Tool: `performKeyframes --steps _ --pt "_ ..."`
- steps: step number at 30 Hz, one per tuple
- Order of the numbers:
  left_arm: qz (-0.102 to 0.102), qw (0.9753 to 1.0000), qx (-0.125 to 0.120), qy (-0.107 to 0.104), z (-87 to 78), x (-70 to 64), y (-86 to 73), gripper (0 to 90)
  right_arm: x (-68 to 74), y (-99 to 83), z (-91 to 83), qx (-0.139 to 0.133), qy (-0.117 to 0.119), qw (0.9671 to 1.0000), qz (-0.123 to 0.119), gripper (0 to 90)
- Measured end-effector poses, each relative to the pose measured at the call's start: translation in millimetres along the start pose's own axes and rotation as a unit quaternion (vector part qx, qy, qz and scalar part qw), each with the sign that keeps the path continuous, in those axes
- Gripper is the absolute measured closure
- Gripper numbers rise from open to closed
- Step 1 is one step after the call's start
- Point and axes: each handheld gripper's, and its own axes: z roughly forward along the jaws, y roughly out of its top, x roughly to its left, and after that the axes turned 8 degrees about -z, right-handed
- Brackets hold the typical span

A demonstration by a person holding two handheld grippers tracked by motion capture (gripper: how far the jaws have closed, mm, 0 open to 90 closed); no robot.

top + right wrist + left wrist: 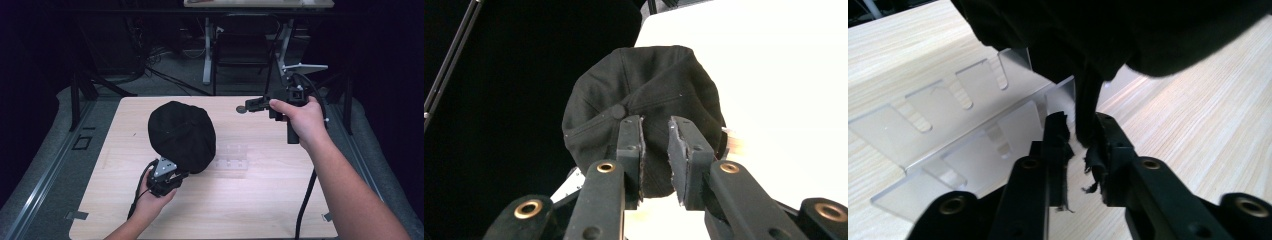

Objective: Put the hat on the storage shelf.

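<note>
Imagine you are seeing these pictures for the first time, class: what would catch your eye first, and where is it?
The black cap stands out first, held up over the middle of the pale wooden table, its edge pinched in the left gripper. Beside it lies a clear plastic rack, flat on the table to the cap's right. The right gripper is raised over the far right of the table, its jaws apart, holding nothing.
</note>
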Motion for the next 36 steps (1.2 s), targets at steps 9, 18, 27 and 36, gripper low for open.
performKeyframes --steps 9,18,27,36 --pt "0.013 0.9998 0.014 0.007 -8.1 5.2 -6.4 63.6 -0.6 -7.1 -0.9 0.002 -0.032 0.9994 -0.017 74.2" --pt "-0.028 0.9995 -0.007 0.013 -23.8 21.9 -14.7 51.3 -8.7 -25.0 0.2 0.009 -0.076 0.9964 -0.037 72.7" --pt "-0.052 0.9985 -0.007 0.016 -24.2 34.9 -24.8 48.2 -21.5 -49.9 9.1 0.018 -0.123 0.9907 -0.056 72.3" --pt "-0.054 0.9984 -0.007 0.013 -22.7 35.4 -27.9 48.1 -36.4 -75.2 12.2 0.021 -0.173 0.9820 -0.072 65.9"
